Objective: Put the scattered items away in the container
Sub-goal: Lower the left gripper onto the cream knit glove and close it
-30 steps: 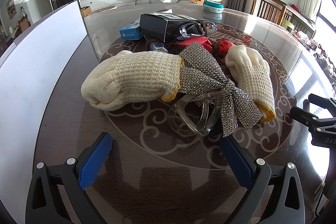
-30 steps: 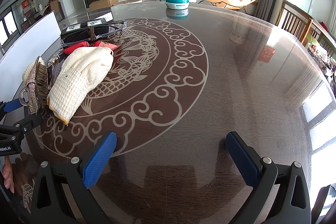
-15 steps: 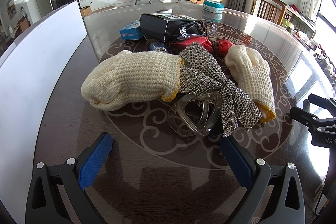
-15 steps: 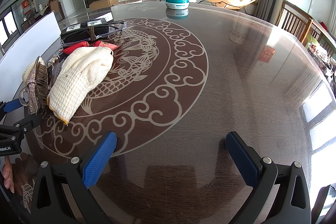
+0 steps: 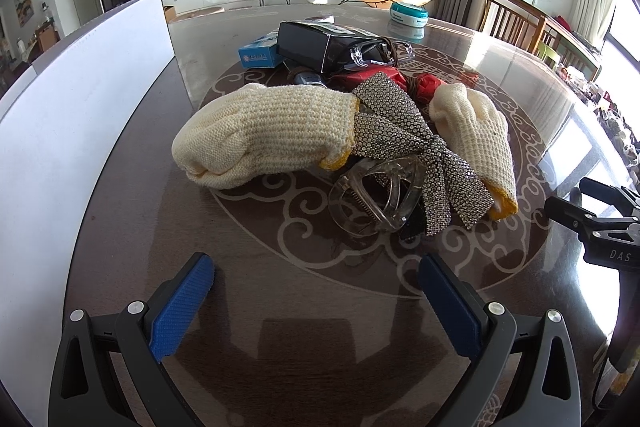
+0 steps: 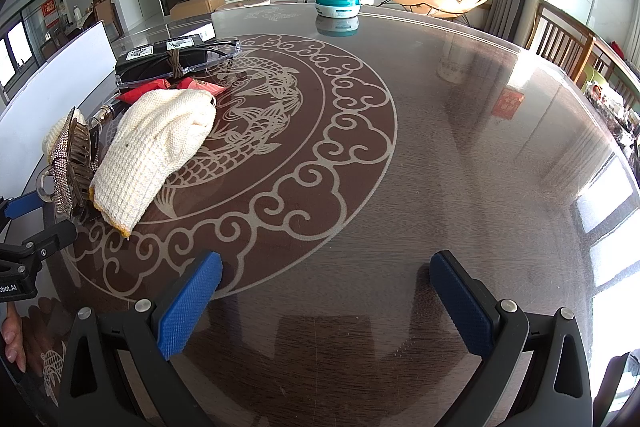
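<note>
The left claw [image 5: 316, 291] is wide open and empty; the clear hair clip [image 5: 376, 197] lies straight ahead on the worktop [image 5: 248, 247], its long axis crosswise. The right claw [image 6: 326, 289], also open and empty, is farther away.

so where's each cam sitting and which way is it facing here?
Left wrist: on the left gripper, low over the table, facing the glove pile; its open blue fingers show, the right gripper at the right edge.
Right wrist: on the right gripper, facing mostly bare tabletop; open fingers, left gripper at the left edge.
Shared: knit glove, rhinestone bow clip, teal tin.
</note>
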Motion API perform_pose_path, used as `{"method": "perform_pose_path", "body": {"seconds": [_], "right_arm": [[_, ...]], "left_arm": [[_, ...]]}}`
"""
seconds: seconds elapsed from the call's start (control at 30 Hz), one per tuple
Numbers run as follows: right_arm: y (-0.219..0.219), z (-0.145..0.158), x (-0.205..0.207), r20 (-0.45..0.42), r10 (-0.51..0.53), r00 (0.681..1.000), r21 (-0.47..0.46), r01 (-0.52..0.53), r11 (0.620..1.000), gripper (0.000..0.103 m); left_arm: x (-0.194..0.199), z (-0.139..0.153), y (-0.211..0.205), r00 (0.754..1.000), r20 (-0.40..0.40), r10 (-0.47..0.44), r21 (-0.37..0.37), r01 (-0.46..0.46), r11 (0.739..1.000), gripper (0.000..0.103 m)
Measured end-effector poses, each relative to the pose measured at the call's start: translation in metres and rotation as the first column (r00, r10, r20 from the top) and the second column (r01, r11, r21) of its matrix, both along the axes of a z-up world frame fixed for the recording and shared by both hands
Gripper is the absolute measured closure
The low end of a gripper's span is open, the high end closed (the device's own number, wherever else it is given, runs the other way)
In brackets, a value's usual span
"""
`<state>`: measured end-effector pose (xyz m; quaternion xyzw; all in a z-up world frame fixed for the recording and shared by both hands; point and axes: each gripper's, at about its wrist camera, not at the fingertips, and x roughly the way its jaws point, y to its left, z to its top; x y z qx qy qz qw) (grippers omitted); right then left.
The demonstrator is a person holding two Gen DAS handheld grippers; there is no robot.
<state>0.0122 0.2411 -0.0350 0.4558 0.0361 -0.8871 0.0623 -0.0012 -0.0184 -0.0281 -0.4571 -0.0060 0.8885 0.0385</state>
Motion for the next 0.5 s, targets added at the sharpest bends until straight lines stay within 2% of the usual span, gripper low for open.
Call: {"method": "perform_pose_path", "body": {"seconds": [0.13, 0.37, 0.5], "right_arm": [[0.0, 0.0, 0.0, 0.0, 0.0, 1.0, 0.0, 0.0, 1.0, 0.0], [0.0, 0.0, 0.0, 0.0, 0.0, 1.0, 0.0, 0.0, 1.0, 0.0], [0.0, 0.0, 0.0, 0.0, 0.0, 1.0, 0.0, 0.0, 1.0, 0.0]], "left_arm": [[0.005, 0.01, -0.017, 0.998, -0.031, 0.052, 0.057, -0.05, 0.997, 0.0], [-0.032, 0.038, -0.038, 0.983, -0.061, 0.173, 0.185, -0.16, 0.97, 0.0], [-0.062, 0.039, -0.033, 0.973, -0.046, 0.227, 0.136, -0.219, 0.966, 0.0]]}}
